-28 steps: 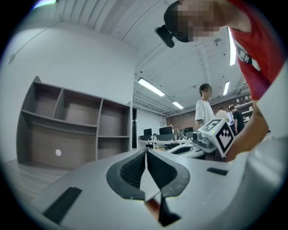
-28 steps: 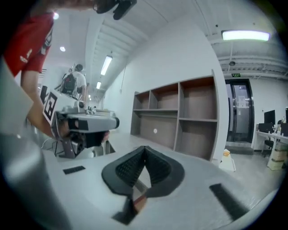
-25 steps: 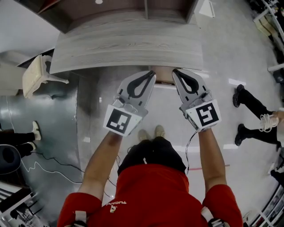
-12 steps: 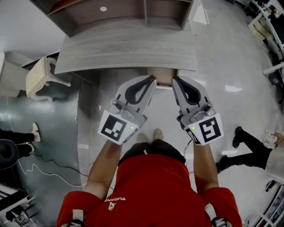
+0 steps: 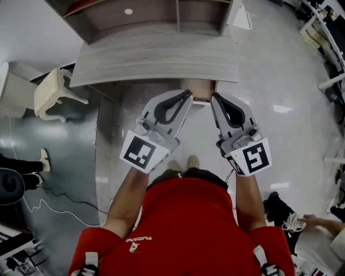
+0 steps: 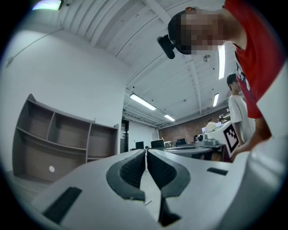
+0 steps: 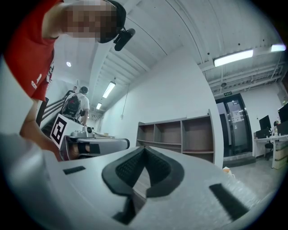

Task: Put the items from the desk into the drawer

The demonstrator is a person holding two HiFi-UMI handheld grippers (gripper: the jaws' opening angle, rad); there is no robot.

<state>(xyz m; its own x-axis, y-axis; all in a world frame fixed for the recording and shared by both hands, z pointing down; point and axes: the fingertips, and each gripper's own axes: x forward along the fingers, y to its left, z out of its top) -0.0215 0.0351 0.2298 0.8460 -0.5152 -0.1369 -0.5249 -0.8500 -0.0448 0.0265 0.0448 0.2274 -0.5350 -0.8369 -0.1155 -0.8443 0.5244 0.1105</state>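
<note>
The grey wood-grain desk top [image 5: 156, 59] lies ahead of me, and I see no loose items on it. Under its front edge a brown drawer [image 5: 198, 89] sticks out a little. My left gripper [image 5: 187, 96] points at the drawer's left side and my right gripper [image 5: 214, 98] at its right side. Both are shut with nothing between the jaws. In the left gripper view the left gripper [image 6: 146, 151] has its ribbed pads pressed together. The right gripper [image 7: 144, 148] looks the same in its own view. Whether the tips touch the drawer cannot be told.
A brown shelf unit [image 5: 178, 13] stands behind the desk, also seen as open shelves [image 6: 58, 134] [image 7: 180, 134]. A cream chair [image 5: 51, 91] is at the desk's left, cables [image 5: 54, 202] on the floor. A bystander [image 5: 302, 223] crouches at lower right.
Both grippers have stayed shut at the drawer with only a slight shift. The bystander on the right has moved from mid-right to the lower right.
</note>
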